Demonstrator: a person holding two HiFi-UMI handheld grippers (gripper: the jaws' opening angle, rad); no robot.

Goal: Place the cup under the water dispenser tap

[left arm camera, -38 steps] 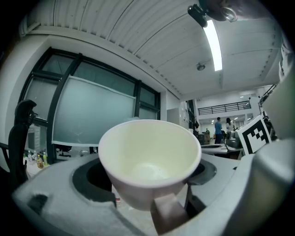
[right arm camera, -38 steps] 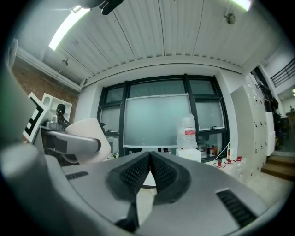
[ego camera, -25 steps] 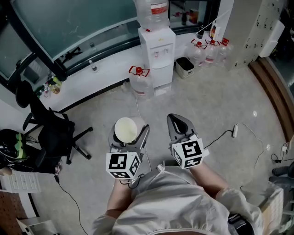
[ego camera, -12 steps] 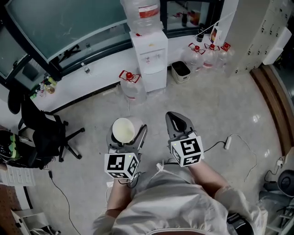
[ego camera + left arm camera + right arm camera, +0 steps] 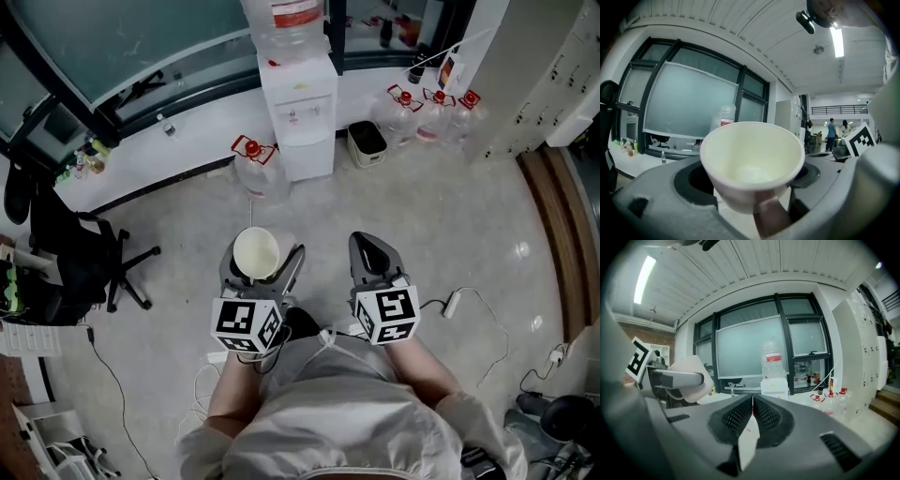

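Note:
A white, empty paper cup (image 5: 256,252) sits upright between the jaws of my left gripper (image 5: 262,270), which is shut on it. In the left gripper view the cup (image 5: 752,159) fills the middle. The white water dispenser (image 5: 298,105), with a large bottle (image 5: 294,21) on top, stands against the far wall, well ahead of both grippers across open floor. My right gripper (image 5: 367,249) is shut and holds nothing, level with the left one. In the right gripper view the dispenser (image 5: 774,386) lies straight ahead beyond the closed jaws, and the cup (image 5: 692,377) is at the left.
A red-capped water jug (image 5: 255,171) stands left of the dispenser; a small bin (image 5: 367,142) and more jugs (image 5: 429,111) are to its right. A black office chair (image 5: 80,262) is at the left. A cable with a plug strip (image 5: 451,302) lies on the floor at the right.
The room has slid left in the head view as the person shifts. Both grippers keep the same pose, with the cup held in the left one.

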